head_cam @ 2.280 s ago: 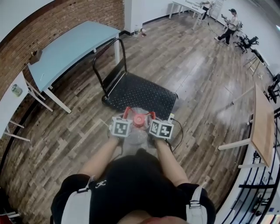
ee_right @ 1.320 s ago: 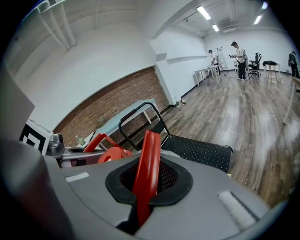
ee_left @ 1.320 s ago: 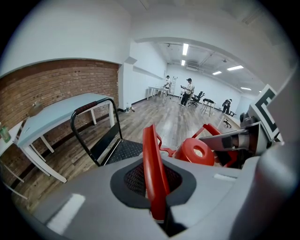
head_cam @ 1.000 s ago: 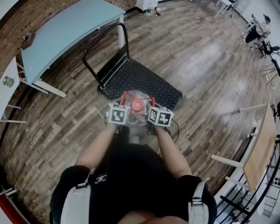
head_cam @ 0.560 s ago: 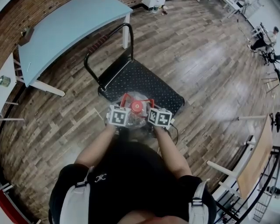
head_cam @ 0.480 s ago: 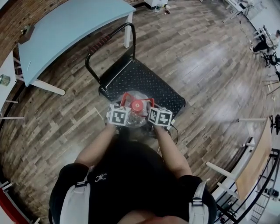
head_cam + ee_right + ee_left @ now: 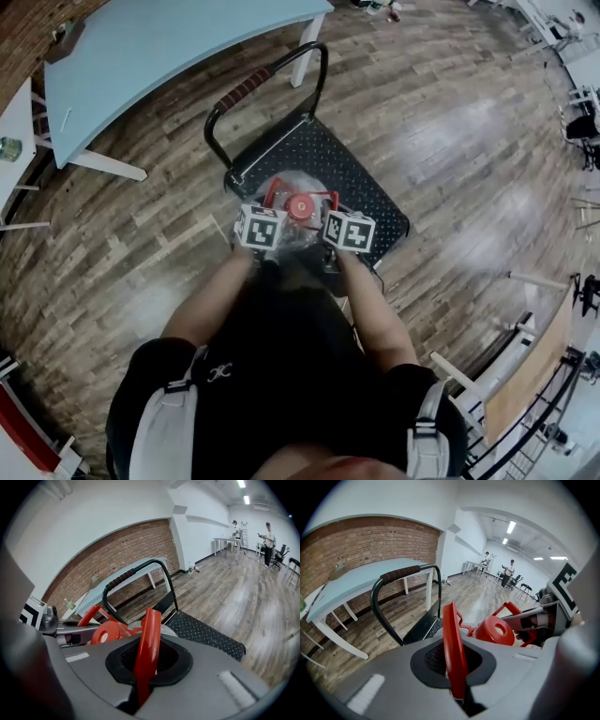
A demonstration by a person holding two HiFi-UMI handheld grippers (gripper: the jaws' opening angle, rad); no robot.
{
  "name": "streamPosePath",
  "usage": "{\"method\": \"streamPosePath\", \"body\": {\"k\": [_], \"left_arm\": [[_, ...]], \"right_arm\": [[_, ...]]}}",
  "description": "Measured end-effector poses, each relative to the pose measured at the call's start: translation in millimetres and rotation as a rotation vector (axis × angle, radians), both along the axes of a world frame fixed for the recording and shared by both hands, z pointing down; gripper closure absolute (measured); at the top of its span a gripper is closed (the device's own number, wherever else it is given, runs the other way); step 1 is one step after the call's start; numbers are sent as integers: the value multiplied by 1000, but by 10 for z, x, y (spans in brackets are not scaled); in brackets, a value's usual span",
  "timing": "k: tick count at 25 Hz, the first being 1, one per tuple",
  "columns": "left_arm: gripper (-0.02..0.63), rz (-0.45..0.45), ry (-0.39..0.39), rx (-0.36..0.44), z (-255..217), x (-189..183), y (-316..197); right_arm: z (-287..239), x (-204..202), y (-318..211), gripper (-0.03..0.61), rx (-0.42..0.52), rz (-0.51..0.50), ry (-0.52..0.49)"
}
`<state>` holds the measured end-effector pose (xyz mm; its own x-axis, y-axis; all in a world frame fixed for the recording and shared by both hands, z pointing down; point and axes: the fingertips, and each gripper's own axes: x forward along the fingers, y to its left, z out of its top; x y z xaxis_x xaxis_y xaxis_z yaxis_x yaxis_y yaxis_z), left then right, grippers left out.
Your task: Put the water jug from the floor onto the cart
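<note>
Both forearms (image 7: 211, 309) reach forward and down, side by side, seen only from the head view. The gripper views show the left gripper (image 7: 453, 667) and right gripper (image 7: 144, 667) each clamped on a red plastic handle strap (image 7: 452, 630) of the clear, round-capped water jug (image 7: 298, 192), over the black studded cart (image 7: 367, 183) at its near end.

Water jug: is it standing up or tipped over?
Upright. On the water jug, the red cap faces up at the head view, over the cart.

Jug (image 7: 300, 208) fwd, now over cart (image 7: 364, 183).
</note>
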<state>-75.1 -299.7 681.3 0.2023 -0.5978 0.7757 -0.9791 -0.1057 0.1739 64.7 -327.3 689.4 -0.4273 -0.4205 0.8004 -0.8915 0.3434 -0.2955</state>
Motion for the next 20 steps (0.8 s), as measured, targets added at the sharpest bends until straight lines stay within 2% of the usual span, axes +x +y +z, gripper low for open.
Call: {"method": "streamPosePath", "body": {"k": [4, 11, 20], "left_arm": [[612, -24, -8, 13, 103, -176, -238], [612, -96, -3, -27, 403, -468, -465], [612, -189, -11, -83, 834, -567, -709]], "right_arm": [[136, -191, -232, 558, -28, -9, -1], [422, -543, -565, 558, -34, -43, -23], [828, -726, -925, 558, -49, -113, -10]]}}
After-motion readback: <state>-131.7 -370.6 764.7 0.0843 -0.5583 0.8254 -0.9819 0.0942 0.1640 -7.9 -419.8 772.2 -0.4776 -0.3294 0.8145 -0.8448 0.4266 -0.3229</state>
